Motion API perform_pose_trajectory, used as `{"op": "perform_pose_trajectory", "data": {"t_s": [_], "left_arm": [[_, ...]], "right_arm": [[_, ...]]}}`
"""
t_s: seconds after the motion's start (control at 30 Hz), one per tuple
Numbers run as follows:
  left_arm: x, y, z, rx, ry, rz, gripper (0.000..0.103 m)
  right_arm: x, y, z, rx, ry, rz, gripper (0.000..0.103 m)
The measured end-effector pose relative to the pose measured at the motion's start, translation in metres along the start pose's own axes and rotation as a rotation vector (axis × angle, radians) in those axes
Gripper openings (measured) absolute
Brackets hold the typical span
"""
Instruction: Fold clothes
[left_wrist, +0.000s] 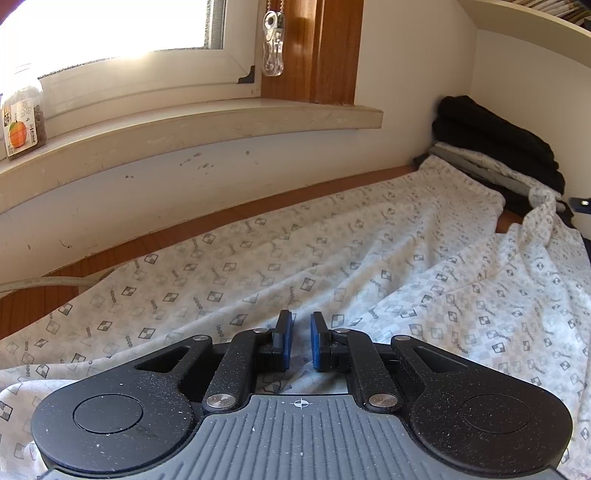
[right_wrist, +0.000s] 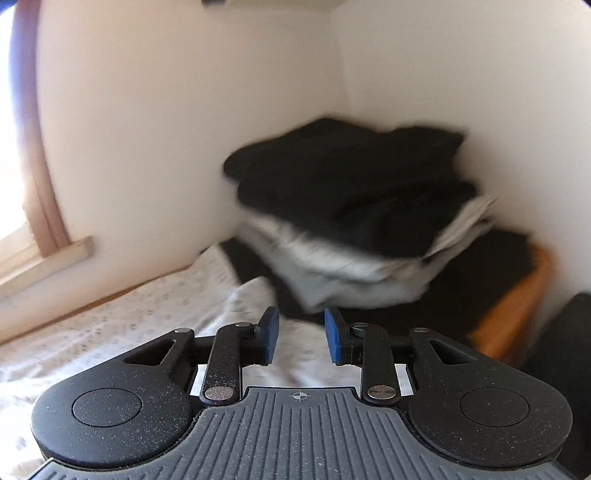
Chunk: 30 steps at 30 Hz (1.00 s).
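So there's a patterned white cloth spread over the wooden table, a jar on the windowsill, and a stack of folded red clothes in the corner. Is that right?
Not quite: the top of the stack of folded clothes in the corner is black, with white and grey layers beneath, not red; the left wrist view shows it. The patterned white cloth does lie over the wooden table, and the jar stands on the windowsill.

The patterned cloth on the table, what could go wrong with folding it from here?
The patterned cloth lies wrinkled, so a fold now may lock in creases. Its far end runs up against the stack of folded clothes in the corner; pulling it could topple that stack. The right view is blurred, so aim is uncertain.
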<state>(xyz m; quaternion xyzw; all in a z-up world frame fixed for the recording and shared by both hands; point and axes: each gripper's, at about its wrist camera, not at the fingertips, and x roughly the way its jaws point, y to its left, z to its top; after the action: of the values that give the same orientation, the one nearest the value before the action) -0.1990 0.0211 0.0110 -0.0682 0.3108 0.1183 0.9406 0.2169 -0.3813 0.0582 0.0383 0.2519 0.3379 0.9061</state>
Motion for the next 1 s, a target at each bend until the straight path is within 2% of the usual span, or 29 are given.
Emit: {"op": "perform_pose_trajectory", "data": {"t_s": [0.07, 0.1, 0.23, 0.27, 0.3, 0.33, 0.4, 0.43, 0.5, 0.57, 0.63, 0.7, 0.87, 0.97, 1.0], "left_arm": [[-0.001, 0.001, -0.001, 0.001, -0.002, -0.027, 0.012], [-0.003, 0.003, -0.001, -0.013, -0.005, -0.046, 0.008], [-0.012, 0.010, -0.003, -0.060, -0.031, -0.073, 0.008], [-0.016, 0.011, -0.001, -0.065, -0.038, -0.070, 0.008], [-0.020, 0.011, 0.000, -0.064, -0.045, -0.064, 0.008], [-0.025, 0.011, 0.002, -0.063, -0.058, -0.052, 0.008], [-0.034, 0.003, 0.006, -0.035, -0.083, -0.041, 0.010], [-0.039, -0.001, 0.007, -0.021, -0.095, -0.037, 0.014], [-0.041, -0.015, 0.009, 0.015, -0.094, -0.071, 0.031], [-0.039, -0.034, 0.008, 0.082, -0.087, -0.080, 0.039], [-0.032, -0.052, 0.007, 0.144, -0.073, -0.091, 0.042], [-0.021, -0.068, 0.007, 0.201, -0.051, -0.092, 0.045], [0.009, -0.085, 0.008, 0.265, -0.002, -0.072, 0.042], [0.015, -0.086, 0.008, 0.266, -0.010, -0.072, 0.030], [0.015, -0.085, 0.008, 0.254, -0.012, -0.082, 0.022]], "right_arm": [[0.024, 0.006, 0.002, 0.032, 0.067, 0.053, 0.029], [0.034, 0.010, 0.003, 0.036, 0.085, 0.057, 0.029], [0.051, 0.022, 0.010, 0.044, 0.104, 0.103, 0.029], [0.056, 0.025, 0.013, 0.037, 0.115, 0.101, 0.025], [0.057, 0.027, 0.016, 0.030, 0.107, 0.094, 0.007], [0.058, 0.030, 0.019, 0.023, 0.099, 0.087, 0.002], [0.058, 0.037, 0.026, 0.019, 0.071, 0.067, 0.002], [0.056, 0.037, 0.029, 0.028, 0.063, 0.073, 0.002], [0.054, 0.035, 0.032, 0.029, 0.061, 0.056, 0.006], [0.052, 0.033, 0.030, 0.016, 0.074, 0.045, 0.009], [0.052, 0.030, 0.025, 0.015, 0.111, 0.070, 0.029], [0.055, 0.033, 0.020, -0.006, 0.148, 0.098, 0.038], [0.059, 0.047, 0.011, -0.108, 0.184, 0.102, 0.040], [0.061, 0.049, 0.010, -0.132, 0.199, 0.074, 0.040], [0.062, 0.049, 0.009, -0.138, 0.201, 0.061, 0.033]]}}
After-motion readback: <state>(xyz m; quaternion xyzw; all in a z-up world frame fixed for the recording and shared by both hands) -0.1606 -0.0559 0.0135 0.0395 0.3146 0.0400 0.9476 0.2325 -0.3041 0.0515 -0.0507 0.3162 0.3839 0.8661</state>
